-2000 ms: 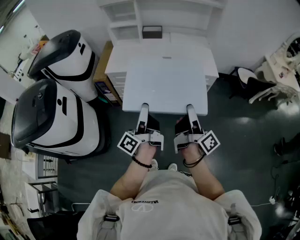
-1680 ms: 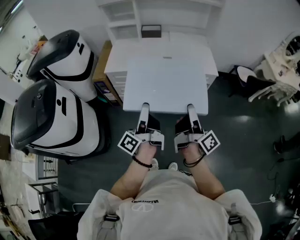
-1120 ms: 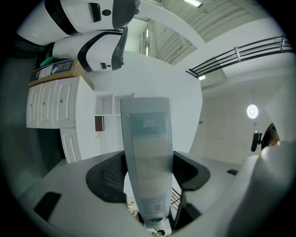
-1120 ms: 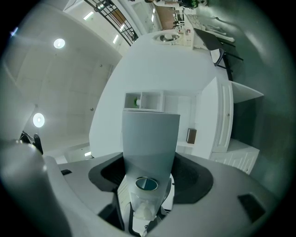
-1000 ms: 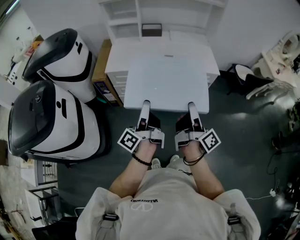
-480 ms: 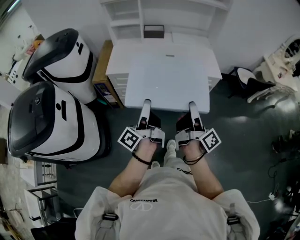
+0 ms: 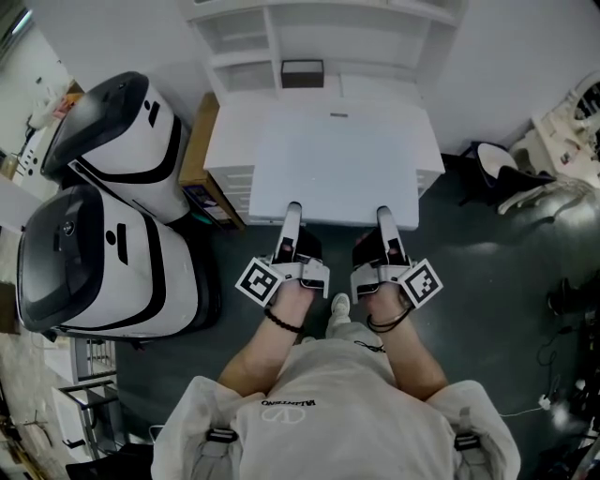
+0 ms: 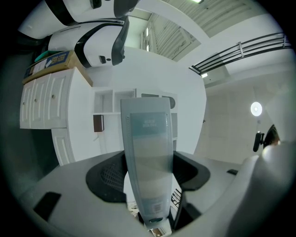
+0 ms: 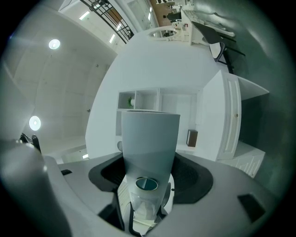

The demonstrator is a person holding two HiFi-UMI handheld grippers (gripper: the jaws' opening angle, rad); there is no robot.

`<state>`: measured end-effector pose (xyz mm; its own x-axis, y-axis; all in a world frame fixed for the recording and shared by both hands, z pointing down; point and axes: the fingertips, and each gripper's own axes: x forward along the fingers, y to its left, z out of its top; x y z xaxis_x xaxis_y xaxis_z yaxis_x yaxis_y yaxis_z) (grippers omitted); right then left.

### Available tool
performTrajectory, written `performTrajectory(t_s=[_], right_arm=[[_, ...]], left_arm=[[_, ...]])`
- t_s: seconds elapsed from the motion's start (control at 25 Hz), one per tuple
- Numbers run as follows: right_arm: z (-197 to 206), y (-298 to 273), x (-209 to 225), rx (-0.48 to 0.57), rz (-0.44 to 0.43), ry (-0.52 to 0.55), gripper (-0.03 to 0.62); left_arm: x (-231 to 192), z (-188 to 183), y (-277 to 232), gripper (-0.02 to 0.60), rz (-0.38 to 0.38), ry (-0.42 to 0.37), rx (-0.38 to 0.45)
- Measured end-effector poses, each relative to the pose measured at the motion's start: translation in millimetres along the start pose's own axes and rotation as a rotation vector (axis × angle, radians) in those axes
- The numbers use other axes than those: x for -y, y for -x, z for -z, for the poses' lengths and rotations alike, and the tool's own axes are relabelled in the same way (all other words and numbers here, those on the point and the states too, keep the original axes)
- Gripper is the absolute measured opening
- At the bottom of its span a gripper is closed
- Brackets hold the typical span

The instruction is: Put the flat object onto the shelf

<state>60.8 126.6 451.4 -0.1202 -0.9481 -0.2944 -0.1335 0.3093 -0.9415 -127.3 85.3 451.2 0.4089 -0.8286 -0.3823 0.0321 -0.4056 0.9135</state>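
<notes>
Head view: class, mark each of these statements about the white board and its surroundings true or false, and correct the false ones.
1. The left tool and the right tool both grip the near edge of the white board. True.
2. Two white-and-black units stand on the person's right. False: the machines stand on the person's left.
3. A small dark box sits in the shelf unit beyond the board. True.
4. The dark box lies on the board. False: it sits in the shelf unit, apart from the board.

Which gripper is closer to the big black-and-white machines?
Left. The left gripper grips the white board on the side toward the black-and-white machines; the right gripper grips it farther from them.
</notes>
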Motion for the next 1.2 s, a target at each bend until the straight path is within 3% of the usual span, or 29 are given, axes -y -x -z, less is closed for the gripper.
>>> performTrajectory(t_s=[0.76, 1.2], right_arm=[[-93.9, -142.4, 38.4, -0.114, -0.031, -0.037, 0.299], [-104.3, -181.2, 46.7, -0.136, -0.044, -0.062, 0.299]], left_arm=[[-33.7, 16.7, -148.2, 0.291, -0.005, -0.06, 0.096], [-40.0, 7.8, -184.2, 0.291, -0.002, -0.081, 0.122]])
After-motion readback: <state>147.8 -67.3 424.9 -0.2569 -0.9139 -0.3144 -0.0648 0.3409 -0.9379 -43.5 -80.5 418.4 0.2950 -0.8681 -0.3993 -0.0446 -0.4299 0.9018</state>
